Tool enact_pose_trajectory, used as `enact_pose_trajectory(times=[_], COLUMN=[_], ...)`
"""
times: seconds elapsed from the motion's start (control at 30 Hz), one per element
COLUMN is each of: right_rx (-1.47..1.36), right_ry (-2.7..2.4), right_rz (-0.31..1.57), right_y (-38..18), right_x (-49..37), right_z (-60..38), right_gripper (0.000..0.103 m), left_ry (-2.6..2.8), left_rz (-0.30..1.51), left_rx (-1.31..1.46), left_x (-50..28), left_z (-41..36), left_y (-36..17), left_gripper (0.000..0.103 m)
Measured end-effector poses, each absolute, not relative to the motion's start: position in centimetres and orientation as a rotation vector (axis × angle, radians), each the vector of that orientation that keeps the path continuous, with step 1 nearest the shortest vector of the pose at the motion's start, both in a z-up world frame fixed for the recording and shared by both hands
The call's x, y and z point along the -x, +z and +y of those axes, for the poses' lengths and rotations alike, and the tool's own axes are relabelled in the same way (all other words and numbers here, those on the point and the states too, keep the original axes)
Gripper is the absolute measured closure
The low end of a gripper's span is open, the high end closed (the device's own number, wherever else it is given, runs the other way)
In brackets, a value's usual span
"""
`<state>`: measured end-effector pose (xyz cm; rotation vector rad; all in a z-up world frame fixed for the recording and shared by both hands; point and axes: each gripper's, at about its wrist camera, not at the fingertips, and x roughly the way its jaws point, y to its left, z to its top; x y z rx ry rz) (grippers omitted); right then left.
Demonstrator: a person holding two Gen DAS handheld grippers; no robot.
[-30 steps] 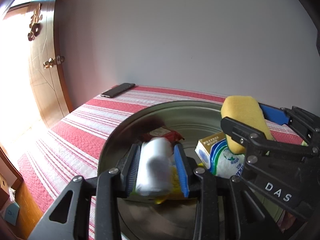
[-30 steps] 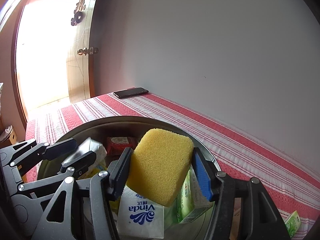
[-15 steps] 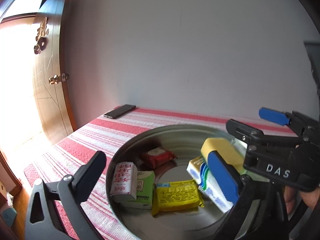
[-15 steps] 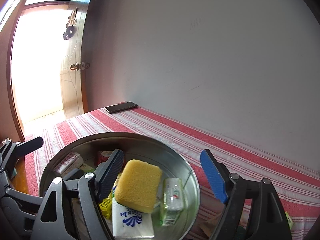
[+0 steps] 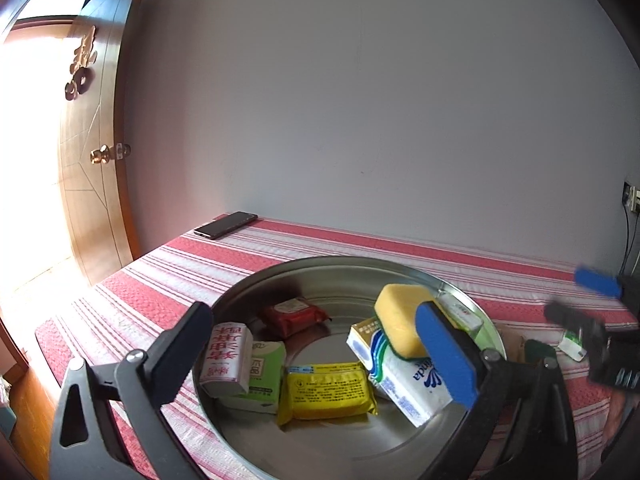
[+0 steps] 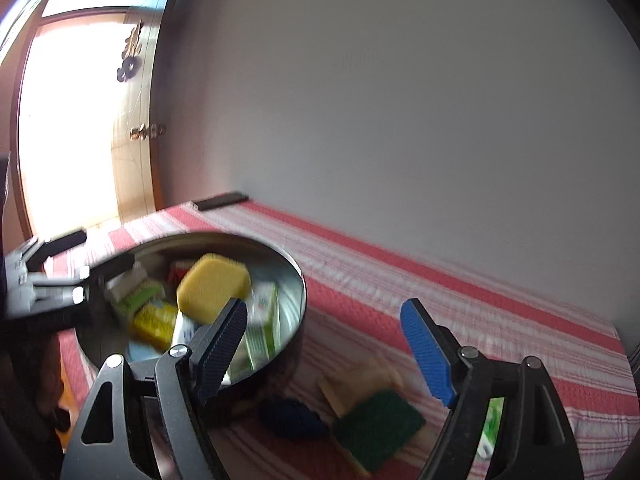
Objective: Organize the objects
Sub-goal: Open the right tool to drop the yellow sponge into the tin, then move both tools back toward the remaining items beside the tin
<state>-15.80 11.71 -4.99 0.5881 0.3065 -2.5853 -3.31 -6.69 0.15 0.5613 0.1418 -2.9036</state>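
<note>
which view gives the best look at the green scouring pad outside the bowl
The right wrist view: the green scouring pad lies whole on the striped cloth beside the metal bowl, though motion-blurred. In the left wrist view only a dark green sliver peeks out behind the left gripper's frame.

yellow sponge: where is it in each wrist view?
Left wrist: yellow sponge right of centre, in the metal basin, lying on the Vinda tissue pack.
Right wrist: yellow sponge left of centre, in the same metal basin.
Shared landmark: black phone at the table's far corner.
</note>
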Motion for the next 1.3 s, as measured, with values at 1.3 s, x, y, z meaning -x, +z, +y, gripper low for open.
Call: enact_pose_trajectory(times=[1.3], right_rx=[-0.671], right_ry=[-2.612], right_rz=[0.220], right_y=[-8.8], right_x=[15.2], right_z=[15.9], right_gripper=[0.056], left_ry=[-2.990], left_rz=[0.004], left_rx=[-0.591], left_x=[3.2], left_z=[-0.5], left_y=[0.7], left_gripper=[0.000])
